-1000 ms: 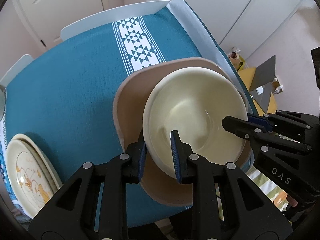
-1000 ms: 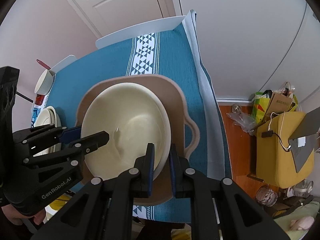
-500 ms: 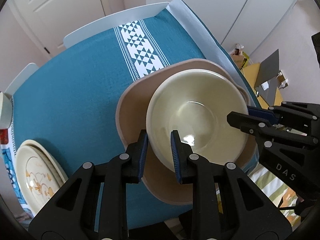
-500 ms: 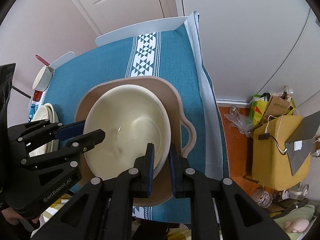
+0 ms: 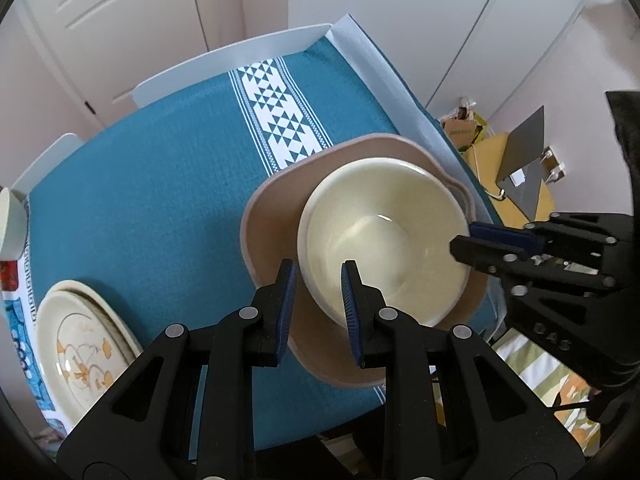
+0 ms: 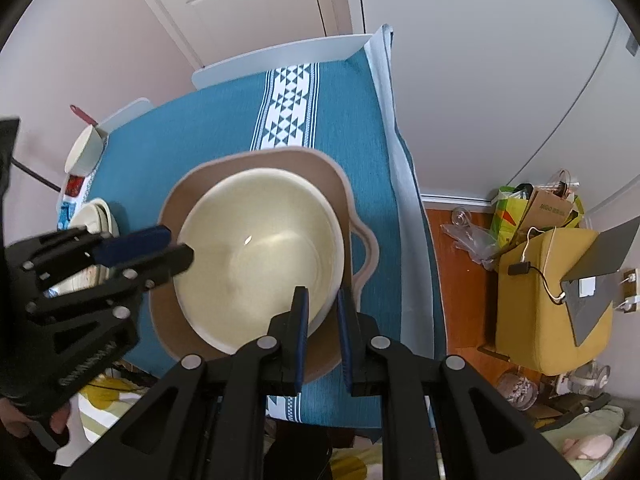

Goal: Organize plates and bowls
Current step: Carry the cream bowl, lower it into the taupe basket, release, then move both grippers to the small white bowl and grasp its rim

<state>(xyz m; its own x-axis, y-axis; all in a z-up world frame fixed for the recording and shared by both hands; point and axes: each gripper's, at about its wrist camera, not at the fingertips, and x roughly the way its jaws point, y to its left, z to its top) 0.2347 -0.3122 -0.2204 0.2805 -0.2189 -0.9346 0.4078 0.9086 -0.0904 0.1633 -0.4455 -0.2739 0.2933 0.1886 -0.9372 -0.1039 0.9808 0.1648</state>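
Observation:
A cream bowl (image 5: pixel 384 236) sits inside a wide tan dish with side handles (image 5: pixel 272 216), near the table's right edge. My left gripper (image 5: pixel 318 292) is shut on the bowl's near-left rim. My right gripper (image 6: pixel 322 314) is shut on the bowl's right rim, and shows in the left wrist view (image 5: pixel 464 240). The bowl (image 6: pixel 260 256) and tan dish (image 6: pixel 336 176) fill the middle of the right wrist view. The left gripper (image 6: pixel 176 246) shows there at the left.
A teal tablecloth (image 5: pixel 152 184) with a white patterned stripe covers the table. A stack of cream plates with an orange drawing (image 5: pixel 76 352) lies at the near left. A white cup (image 6: pixel 82 150) stands at the far left. A yellow chair (image 6: pixel 552 300) and bags stand on the floor to the right.
Both grippers have risen with the bowl held between them; the bowl and the tan dish look smaller and farther from the cameras. More of the table shows.

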